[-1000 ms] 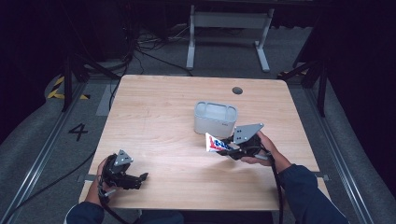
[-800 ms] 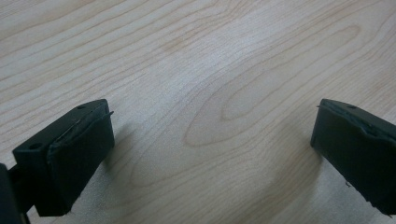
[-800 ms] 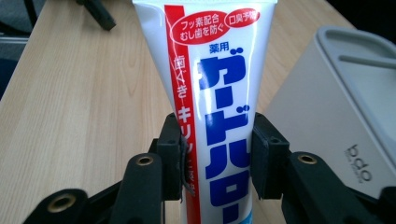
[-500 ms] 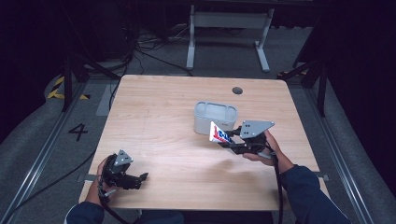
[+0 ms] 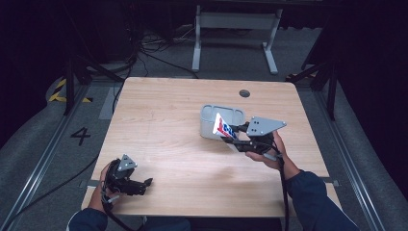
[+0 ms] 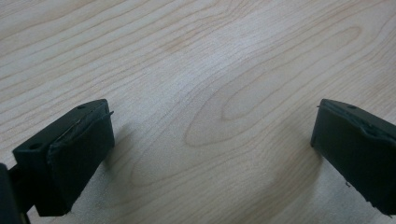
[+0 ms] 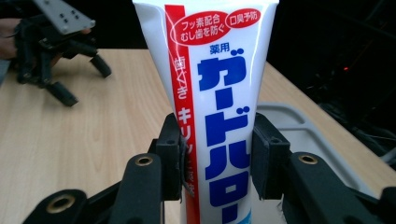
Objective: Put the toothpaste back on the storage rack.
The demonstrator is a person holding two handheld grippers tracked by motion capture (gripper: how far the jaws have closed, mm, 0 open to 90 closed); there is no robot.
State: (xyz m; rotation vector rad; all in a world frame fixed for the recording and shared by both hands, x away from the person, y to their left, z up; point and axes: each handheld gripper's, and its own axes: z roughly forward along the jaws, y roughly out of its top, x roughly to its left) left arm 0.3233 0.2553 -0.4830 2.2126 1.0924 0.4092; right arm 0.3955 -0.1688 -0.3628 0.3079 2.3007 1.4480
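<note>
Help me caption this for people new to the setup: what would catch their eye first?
First the white toothpaste tube with red and blue Japanese lettering, clamped between the right gripper jaws and held tilted above the table. Just behind it, right of the table's centre, stands a grey bin. At the near left corner, the left gripper rests low with its jaws wide open on nothing.
</note>
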